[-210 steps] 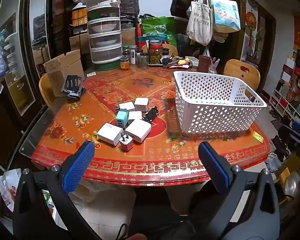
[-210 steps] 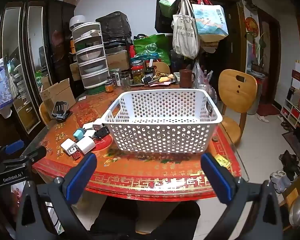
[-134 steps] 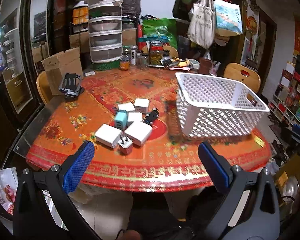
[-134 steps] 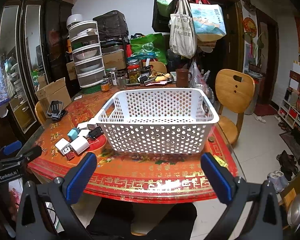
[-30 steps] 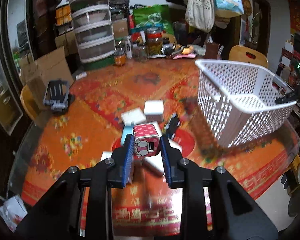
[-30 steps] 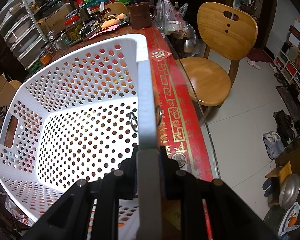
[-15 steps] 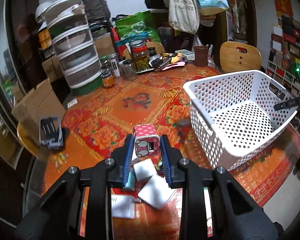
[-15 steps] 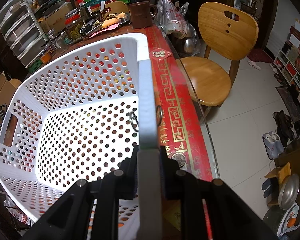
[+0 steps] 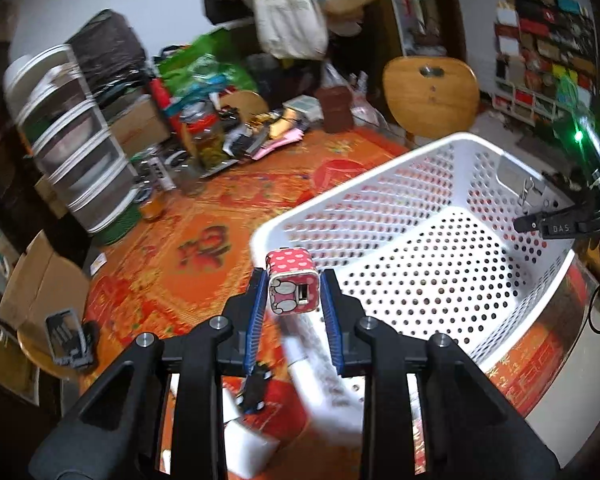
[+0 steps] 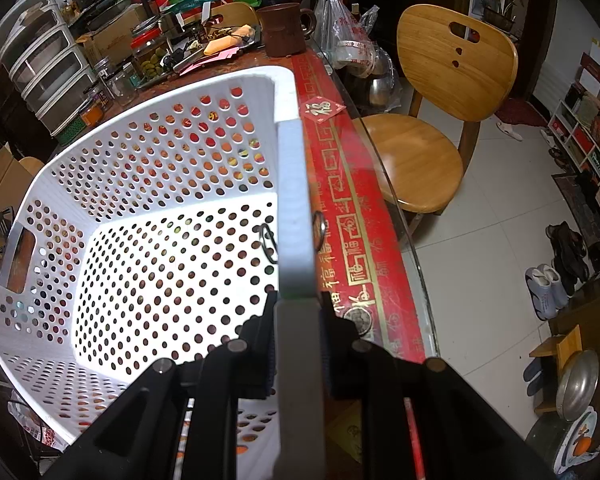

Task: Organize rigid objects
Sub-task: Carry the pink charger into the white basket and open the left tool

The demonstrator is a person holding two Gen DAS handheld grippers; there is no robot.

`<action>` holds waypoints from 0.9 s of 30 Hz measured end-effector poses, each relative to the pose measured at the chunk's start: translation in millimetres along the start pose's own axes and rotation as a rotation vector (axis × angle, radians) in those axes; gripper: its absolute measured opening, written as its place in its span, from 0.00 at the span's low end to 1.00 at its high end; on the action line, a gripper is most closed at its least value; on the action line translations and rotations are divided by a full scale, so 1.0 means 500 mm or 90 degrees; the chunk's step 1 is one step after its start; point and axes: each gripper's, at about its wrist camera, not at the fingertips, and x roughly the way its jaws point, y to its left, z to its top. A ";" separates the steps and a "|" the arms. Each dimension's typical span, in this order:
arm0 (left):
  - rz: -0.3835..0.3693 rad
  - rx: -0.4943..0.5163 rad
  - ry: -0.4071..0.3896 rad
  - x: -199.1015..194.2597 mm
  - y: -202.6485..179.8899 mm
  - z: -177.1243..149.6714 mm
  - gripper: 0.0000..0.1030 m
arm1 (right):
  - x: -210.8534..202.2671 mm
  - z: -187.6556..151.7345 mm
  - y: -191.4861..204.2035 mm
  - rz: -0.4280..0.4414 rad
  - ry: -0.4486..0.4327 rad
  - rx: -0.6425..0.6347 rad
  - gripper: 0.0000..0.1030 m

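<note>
My left gripper is shut on a pink polka-dot USB charger and holds it in the air just at the near-left rim of the white perforated basket. The basket looks empty inside. My right gripper is shut on the basket's right rim, seen from above in the right wrist view. Below the left gripper, a black charger and a white charger lie on the red patterned table.
A wooden chair stands right of the table. Jars, a brown mug, stacked plastic drawers and bags crowd the table's far side. A cardboard box and a black phone stand sit at the left.
My left gripper has carried the pink charger up and right, from above the charger pile to the basket's rim. The right gripper keeps its hold on the basket rim.
</note>
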 end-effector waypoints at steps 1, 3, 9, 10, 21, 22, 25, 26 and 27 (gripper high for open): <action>-0.004 0.007 0.012 0.015 -0.015 0.004 0.24 | 0.000 0.000 0.001 -0.001 0.000 -0.001 0.16; -0.015 0.019 0.046 0.051 -0.036 0.016 0.24 | 0.001 0.001 0.000 -0.001 0.001 0.000 0.16; -0.031 0.044 0.122 0.138 -0.065 0.005 0.24 | 0.001 0.001 -0.002 -0.003 0.001 0.002 0.16; -0.028 0.052 0.138 0.153 -0.071 0.002 0.24 | 0.001 0.001 -0.002 -0.002 0.001 0.003 0.16; -0.028 0.107 0.255 0.246 -0.115 -0.017 0.25 | 0.002 0.002 -0.003 -0.001 0.001 0.002 0.16; -0.028 0.112 0.257 0.249 -0.118 -0.016 0.25 | 0.002 0.001 -0.003 -0.001 0.001 0.002 0.16; -0.039 0.107 0.252 0.249 -0.117 -0.016 0.26 | 0.002 0.000 -0.003 -0.002 0.002 0.002 0.16; -0.042 0.107 0.248 0.248 -0.115 -0.015 0.35 | 0.002 0.000 -0.003 -0.003 0.002 0.002 0.16; -0.045 0.108 0.241 0.244 -0.114 -0.014 0.41 | 0.002 0.001 -0.003 -0.003 0.002 0.001 0.16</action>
